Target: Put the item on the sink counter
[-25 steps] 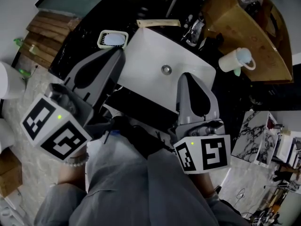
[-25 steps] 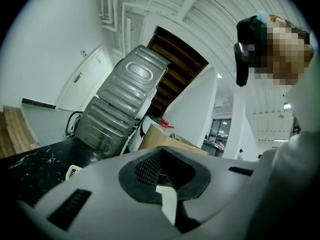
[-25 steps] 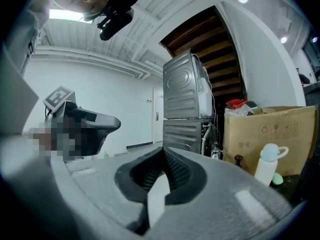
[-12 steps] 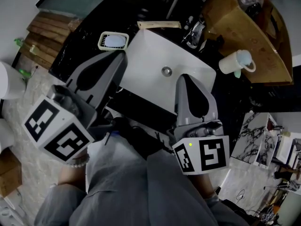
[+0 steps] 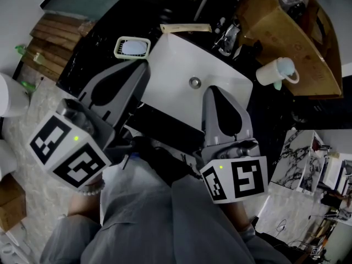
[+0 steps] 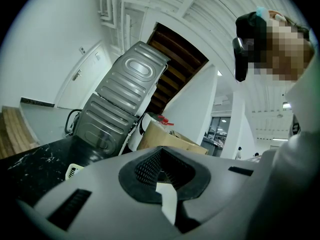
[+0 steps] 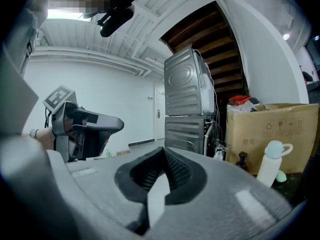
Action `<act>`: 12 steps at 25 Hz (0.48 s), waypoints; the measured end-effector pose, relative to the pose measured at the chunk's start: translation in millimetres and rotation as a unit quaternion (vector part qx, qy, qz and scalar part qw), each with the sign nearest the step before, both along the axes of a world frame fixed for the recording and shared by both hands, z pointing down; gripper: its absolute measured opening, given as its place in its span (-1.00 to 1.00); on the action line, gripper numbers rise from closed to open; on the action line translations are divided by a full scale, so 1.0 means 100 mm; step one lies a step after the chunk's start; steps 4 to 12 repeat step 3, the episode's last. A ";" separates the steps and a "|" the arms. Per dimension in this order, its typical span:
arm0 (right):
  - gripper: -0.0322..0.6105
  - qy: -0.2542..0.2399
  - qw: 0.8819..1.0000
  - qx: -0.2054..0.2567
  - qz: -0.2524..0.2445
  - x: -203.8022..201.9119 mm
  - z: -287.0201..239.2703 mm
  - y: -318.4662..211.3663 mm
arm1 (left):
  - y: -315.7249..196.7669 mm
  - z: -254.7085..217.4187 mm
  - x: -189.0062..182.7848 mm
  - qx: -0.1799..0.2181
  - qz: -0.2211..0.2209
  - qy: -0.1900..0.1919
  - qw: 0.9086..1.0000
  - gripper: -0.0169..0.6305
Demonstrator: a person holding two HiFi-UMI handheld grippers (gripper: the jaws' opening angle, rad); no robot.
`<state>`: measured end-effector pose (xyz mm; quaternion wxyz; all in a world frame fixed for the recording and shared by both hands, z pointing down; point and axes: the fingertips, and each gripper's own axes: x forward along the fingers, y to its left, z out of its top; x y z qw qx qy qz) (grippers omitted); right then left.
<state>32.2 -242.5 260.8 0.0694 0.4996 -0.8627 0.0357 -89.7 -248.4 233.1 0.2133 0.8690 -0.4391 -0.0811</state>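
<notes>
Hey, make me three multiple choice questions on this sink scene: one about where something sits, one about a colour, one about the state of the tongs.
1. Where is the soap dish?
A on the black counter beside the basin
B inside the basin
C lifted in the air

2. What colour is the basin?
A brown
B white
C green

3. How are the left tongs and right tongs?
A both wide open
B one gripping the soap dish
C both shut, empty

Answers:
1 A, the dish rests on dark stone left of the basin in the head view.
2 B, its bowl is plain white.
3 C, each gripper view shows the pads together with nothing between them.
</notes>
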 end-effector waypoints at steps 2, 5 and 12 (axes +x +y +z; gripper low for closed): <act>-0.91 0.001 1.000 -0.002 0.001 0.00 0.01 0.00 | 0.00 0.01 0.00 0.001 0.001 -0.001 1.000 -0.93; -0.91 0.002 1.000 -0.003 0.001 0.00 0.02 0.00 | 0.00 0.01 -0.01 0.001 0.002 -0.002 1.000 -0.93; -0.91 0.002 1.000 -0.003 0.001 0.00 0.02 0.00 | 0.00 0.01 -0.01 0.001 0.002 -0.002 1.000 -0.93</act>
